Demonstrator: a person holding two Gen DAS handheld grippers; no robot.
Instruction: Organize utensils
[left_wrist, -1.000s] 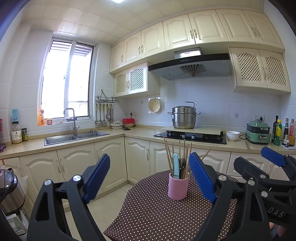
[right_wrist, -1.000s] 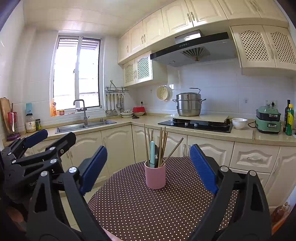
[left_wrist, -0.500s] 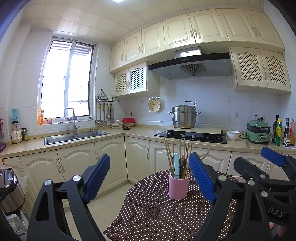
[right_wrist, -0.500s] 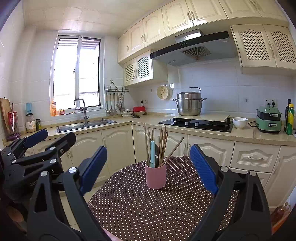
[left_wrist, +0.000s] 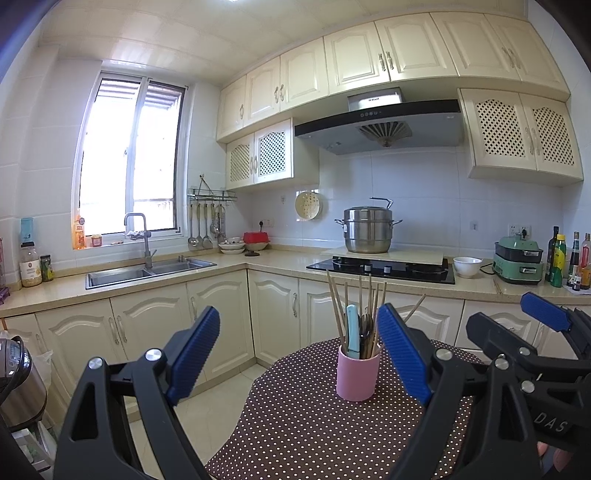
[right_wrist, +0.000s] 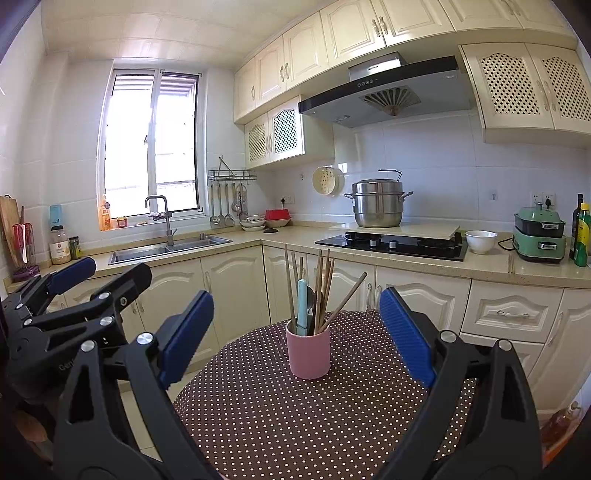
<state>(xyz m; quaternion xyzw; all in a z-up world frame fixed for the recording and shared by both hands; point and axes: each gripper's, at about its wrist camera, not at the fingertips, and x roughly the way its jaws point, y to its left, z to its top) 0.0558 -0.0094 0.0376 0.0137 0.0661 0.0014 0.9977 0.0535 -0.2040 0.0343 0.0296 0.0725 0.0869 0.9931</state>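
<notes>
Ahead of both spread hand-held grippers (left_wrist: 299, 354) (right_wrist: 295, 332) stands the pink cup (right_wrist: 308, 354).

Readable: "DAS" on right gripper (left_wrist: 546, 424), lower right of left-wrist view. Range hood (left_wrist: 375, 99) logo too small.

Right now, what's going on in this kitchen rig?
A person holds two handheld grippers over a table with a polka-dot cloth. The left gripper and right gripper are both open and empty, aimed at a pink cup standing upright on the cloth. The cup is packed with wooden chopsticks, a light blue handled utensil and some darker ones. Nothing has been gripped yet; organizing appears not to have begun.
</notes>
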